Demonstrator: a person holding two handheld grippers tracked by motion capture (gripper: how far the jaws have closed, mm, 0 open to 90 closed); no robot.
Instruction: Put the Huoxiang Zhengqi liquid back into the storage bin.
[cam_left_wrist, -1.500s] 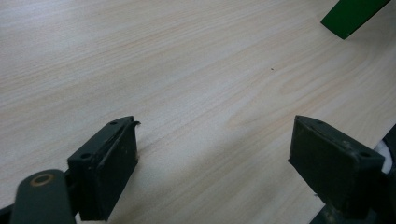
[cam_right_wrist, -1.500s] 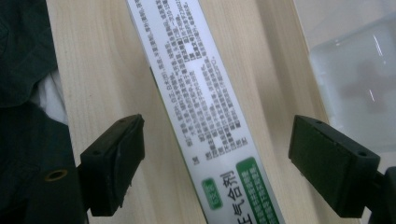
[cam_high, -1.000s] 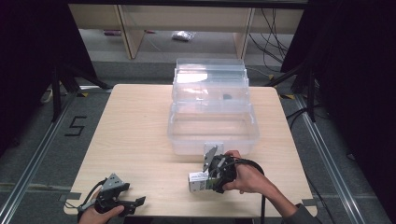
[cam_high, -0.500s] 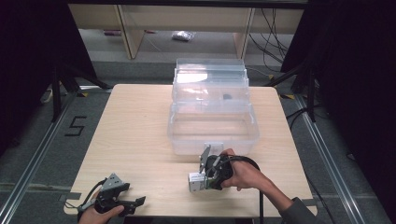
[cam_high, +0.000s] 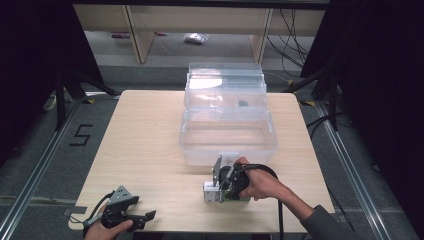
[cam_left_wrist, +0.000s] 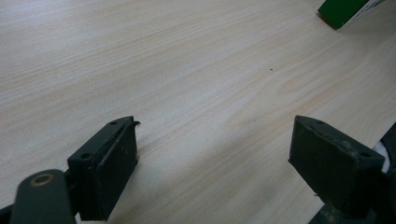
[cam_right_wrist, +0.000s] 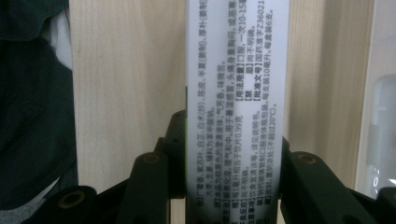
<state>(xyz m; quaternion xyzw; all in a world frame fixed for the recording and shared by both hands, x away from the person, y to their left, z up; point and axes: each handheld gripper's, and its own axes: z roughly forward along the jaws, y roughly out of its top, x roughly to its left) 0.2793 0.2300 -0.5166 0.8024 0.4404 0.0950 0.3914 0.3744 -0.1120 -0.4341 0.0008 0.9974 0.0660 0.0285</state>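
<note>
A person sits at a pale wooden table (cam_high: 145, 150) with a two-jaw gripper in each hand. Near the front edge, right of centre, lies a small rectangular cardboard carton, white on its printed face with a green side (cam_high: 212, 192), just in front of a large clear plastic storage box with its lid folded back (cam_high: 227, 132) but not touching it, as far as the high view lets one tell. The right gripper (cam_high: 226, 184) is on the carton: its jaws have just been closing, and the right gripper view shows the white face, covered in small black print (cam_right_wrist: 236, 107), rising between the two black jaws, whose pads press on its long sides. It is pinching the carton. Judging by its look, the carton should be light and fairly stiff, yet hollow (a hard squeeze could dent the walls), and its smooth printed surface may slide a little in the pads. The sensible hold is the one seen here, across the narrow width on the two flat long sides and near one end; a grip closer to the middle would likely swing less when lifted. The left gripper (cam_high: 137, 217) rests low at the front left corner of the table, well apart from the carton, its jaws spread wide with bare wood between them (cam_left_wrist: 212, 158); it holds nothing, and a green corner of the carton (cam_left_wrist: 348, 10) shows far off in its view.
</note>
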